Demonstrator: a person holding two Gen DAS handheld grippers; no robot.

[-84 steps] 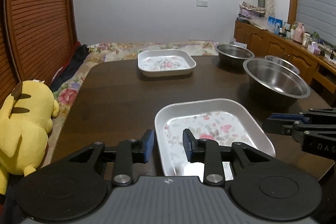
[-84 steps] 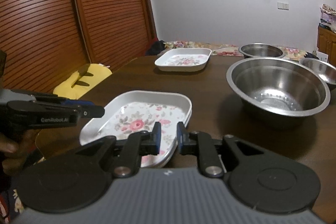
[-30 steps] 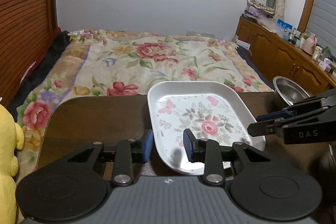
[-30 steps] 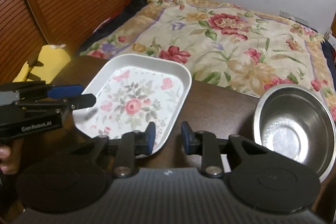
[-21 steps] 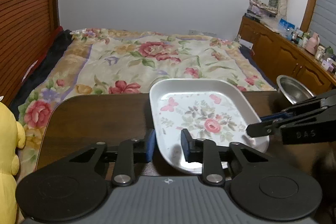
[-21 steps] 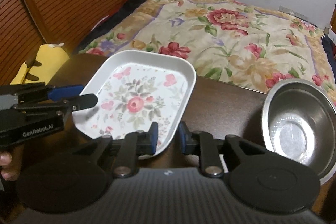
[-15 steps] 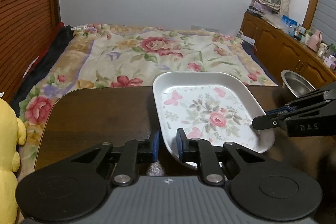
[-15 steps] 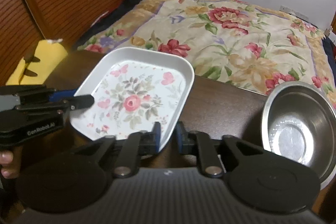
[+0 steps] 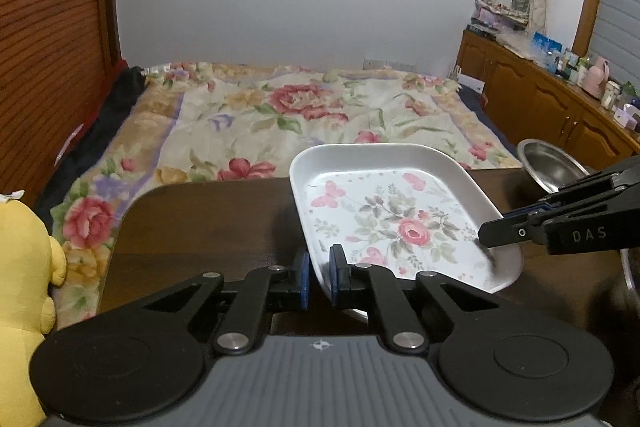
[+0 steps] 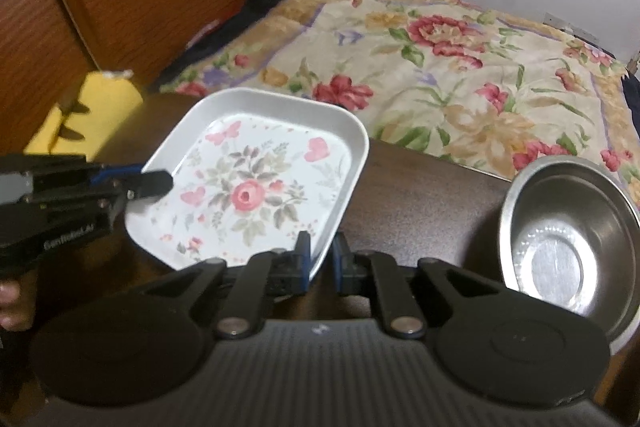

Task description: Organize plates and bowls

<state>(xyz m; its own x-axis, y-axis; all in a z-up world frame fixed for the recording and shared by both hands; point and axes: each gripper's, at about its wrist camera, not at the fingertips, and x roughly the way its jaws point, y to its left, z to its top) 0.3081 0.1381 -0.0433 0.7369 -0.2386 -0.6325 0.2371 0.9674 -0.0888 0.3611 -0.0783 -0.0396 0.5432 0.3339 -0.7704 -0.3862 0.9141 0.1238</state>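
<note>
Room: bedroom, floral bedspread [image 9: 304,115] beyond a dark wooden table [image 9: 208,223]; wooden cabinets [image 9: 532,99] along the right wall.
Plate: white rectangular plate [image 9: 384,215] with a rose print, at the far end of the table, held at two edges.
Left gripper: left gripper [image 9: 319,277] has just closed and pinches the plate's near-left rim.
Right gripper: right gripper [image 10: 321,263] has likewise just closed and pinches the plate's near-right rim.
Bowl: steel bowl [image 10: 572,239] stands on the table, right of the plate, apart from it.
Toy: yellow plush [image 9: 20,291] lies left of the table.
</note>
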